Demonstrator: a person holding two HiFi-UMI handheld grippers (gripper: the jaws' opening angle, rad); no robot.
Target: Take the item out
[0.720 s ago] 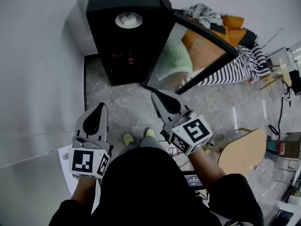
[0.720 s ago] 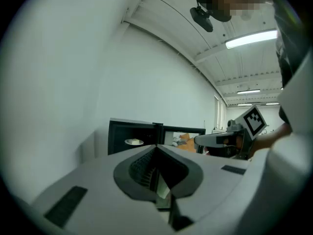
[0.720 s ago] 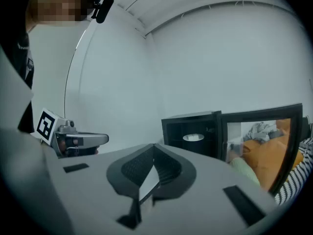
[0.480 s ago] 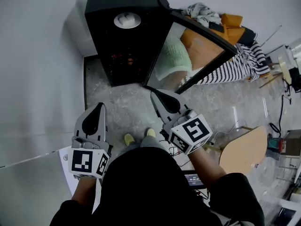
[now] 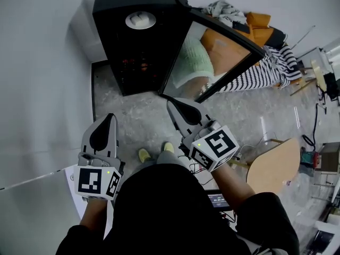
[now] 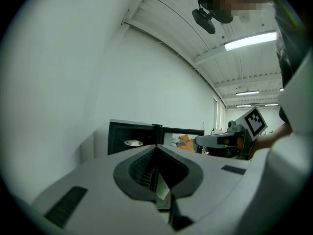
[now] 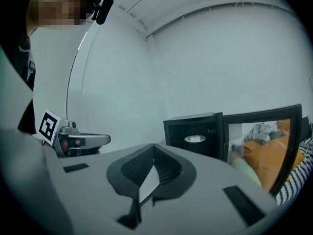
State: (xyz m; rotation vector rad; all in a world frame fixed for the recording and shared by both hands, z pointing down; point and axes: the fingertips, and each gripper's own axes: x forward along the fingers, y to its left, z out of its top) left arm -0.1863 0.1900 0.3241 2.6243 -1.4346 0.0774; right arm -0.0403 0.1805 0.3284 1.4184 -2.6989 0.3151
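Note:
A black cabinet [image 5: 139, 47] stands on the floor against the wall with its glass door [image 5: 212, 57] swung open to the right. Inside it, on an upper shelf, sits a white dish [image 5: 141, 19] holding a pale item; it also shows as the dish [image 6: 133, 142] and the dish [image 7: 195, 138]. My left gripper [image 5: 110, 117] is shut and empty, held well short of the cabinet and pointing at it. My right gripper [image 5: 171, 103] is also shut and empty, beside the open door's lower corner. Each gripper's jaws meet at the tip: left [image 6: 156, 148], right [image 7: 154, 146].
A white wall [image 5: 42, 89] runs along the left. Clothes [image 5: 249, 23] and striped fabric [image 5: 265, 73] lie piled behind the door. A round wooden board [image 5: 273, 169] and cables sit at the right. The person's yellow shoes [image 5: 144, 155] stand on the grey floor between the grippers.
Both grippers have slid a little down and left in the head view, and the cabinet has shifted slightly up. Both stay shut and empty.

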